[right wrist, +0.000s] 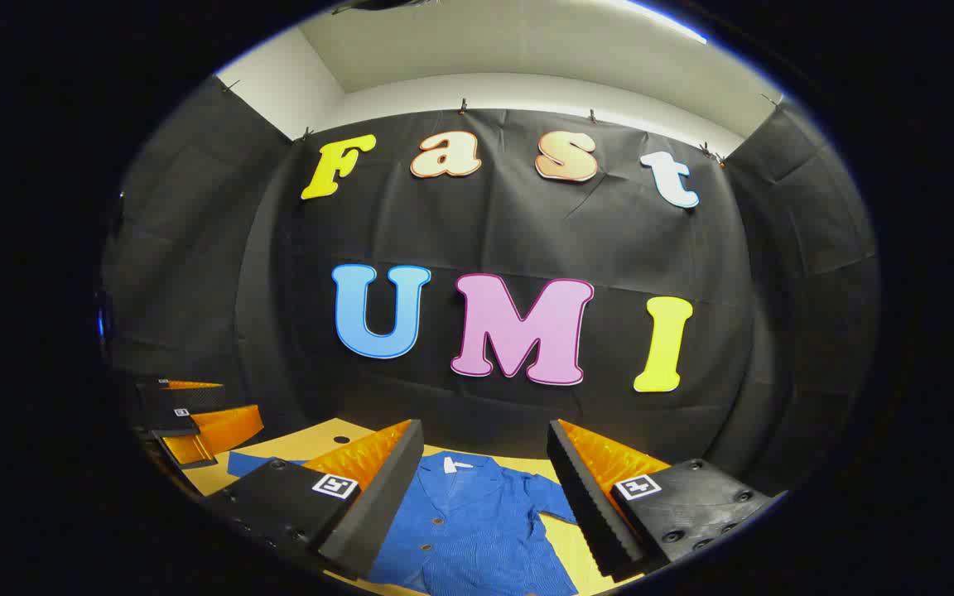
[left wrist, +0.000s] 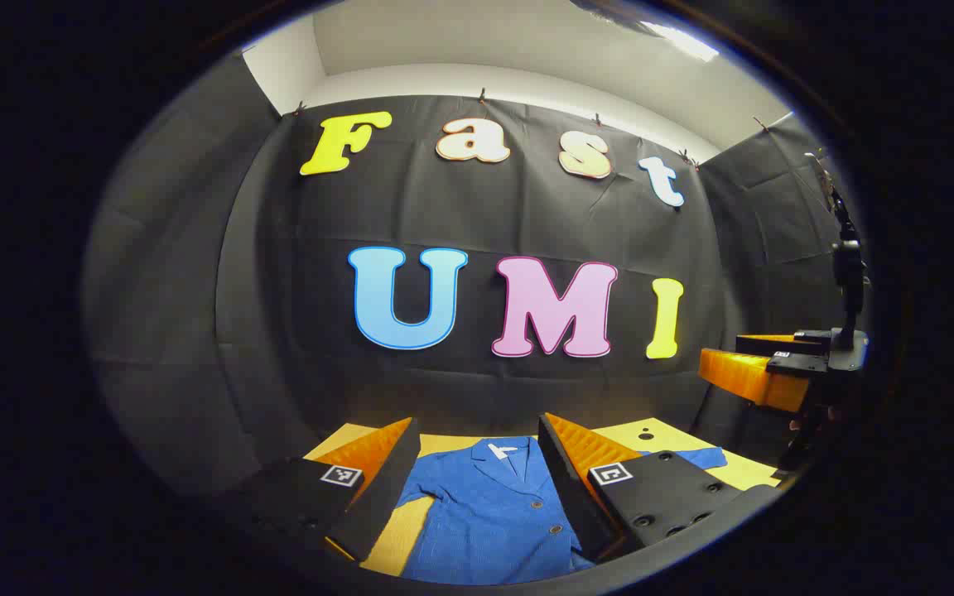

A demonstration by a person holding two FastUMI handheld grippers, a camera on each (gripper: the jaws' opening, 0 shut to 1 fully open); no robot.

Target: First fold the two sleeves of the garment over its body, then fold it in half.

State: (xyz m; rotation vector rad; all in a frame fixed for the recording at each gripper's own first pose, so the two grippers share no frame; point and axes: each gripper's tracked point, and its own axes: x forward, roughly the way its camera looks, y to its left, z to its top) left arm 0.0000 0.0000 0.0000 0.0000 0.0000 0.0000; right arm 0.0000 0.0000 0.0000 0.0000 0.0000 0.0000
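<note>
Two sets of jaws, my left gripper (left wrist: 477,488) and right gripper (right wrist: 484,497), hang spread wide and empty above the blue buttoned short-sleeved shirt (left wrist: 493,513). It lies flat on the yellow desk (left wrist: 734,470), collar toward the far edge, long axis running away from me. Each sleeve lies outward toward its own side's gripper, so neither arm needs to cross.

garment (left wrist: 489,509) on table (left wrist: 746,472), booth wall behind

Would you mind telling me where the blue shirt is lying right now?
The blue shirt lies flat on the yellow table, collar toward the black back wall; in both gripper views it sits low and central, between the open fingers.
</note>
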